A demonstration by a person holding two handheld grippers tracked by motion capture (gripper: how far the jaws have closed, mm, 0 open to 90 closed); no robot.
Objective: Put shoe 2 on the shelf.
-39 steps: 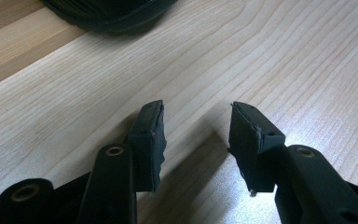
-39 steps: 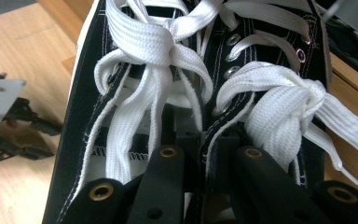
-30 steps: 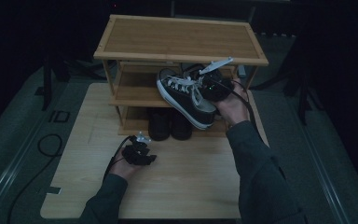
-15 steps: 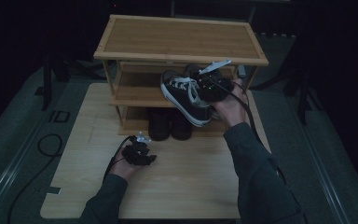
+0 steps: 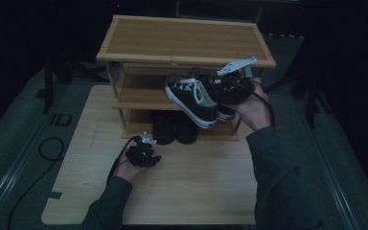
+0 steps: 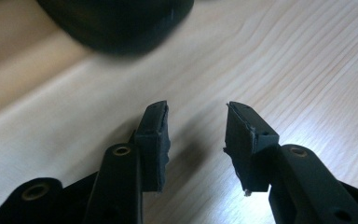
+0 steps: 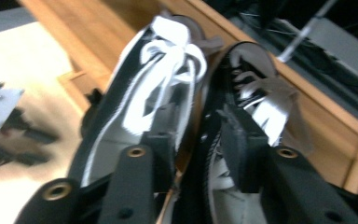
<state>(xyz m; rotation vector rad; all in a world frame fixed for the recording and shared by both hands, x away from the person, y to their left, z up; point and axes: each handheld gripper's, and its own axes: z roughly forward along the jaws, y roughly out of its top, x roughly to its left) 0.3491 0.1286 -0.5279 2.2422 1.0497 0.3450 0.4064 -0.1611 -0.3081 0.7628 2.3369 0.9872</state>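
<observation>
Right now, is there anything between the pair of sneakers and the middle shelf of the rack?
Nothing visible. The sneakers, with the right hand-held gripper at their collars, already reach over the middle shelf, whose boards look bare. The black shoes stand lower, on the bottom shelf.

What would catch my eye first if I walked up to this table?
A pair of black sneakers with white laces, pinched together at their inner collars by the right gripper and held before the middle shelf of a bamboo shoe rack. The left gripper rests open on the table.
</observation>
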